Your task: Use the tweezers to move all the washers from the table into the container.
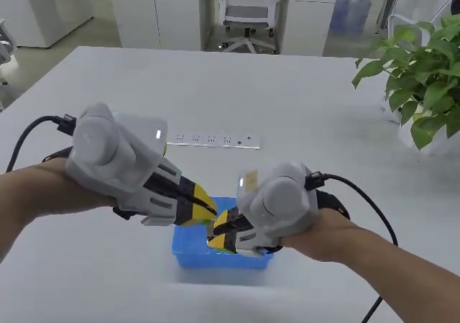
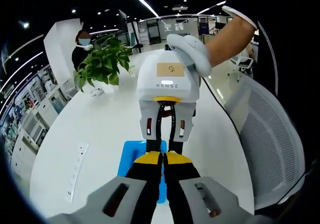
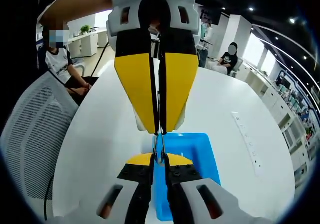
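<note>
A blue container [image 1: 188, 255] sits on the white table [image 1: 237, 93] near its front edge, directly under both grippers. My left gripper [image 1: 208, 209] and right gripper [image 1: 215, 238] point at each other tip to tip above it. In the right gripper view a thin metal pair of tweezers [image 3: 159, 145] runs between the left gripper [image 3: 159, 129] coming from the top and my own right gripper [image 3: 159, 159]. Both pairs of jaws are closed on it. In the left gripper view my gripper [image 2: 162, 158] nearly touches the right gripper [image 2: 162, 145] over the container [image 2: 131, 159].
A white power strip [image 1: 212, 140] lies across the table's middle. A potted plant [image 1: 424, 78] stands at the right edge. An office chair [image 1: 248, 6] and cabinets are beyond the far edge. Black cables trail from both grippers. People sit nearby.
</note>
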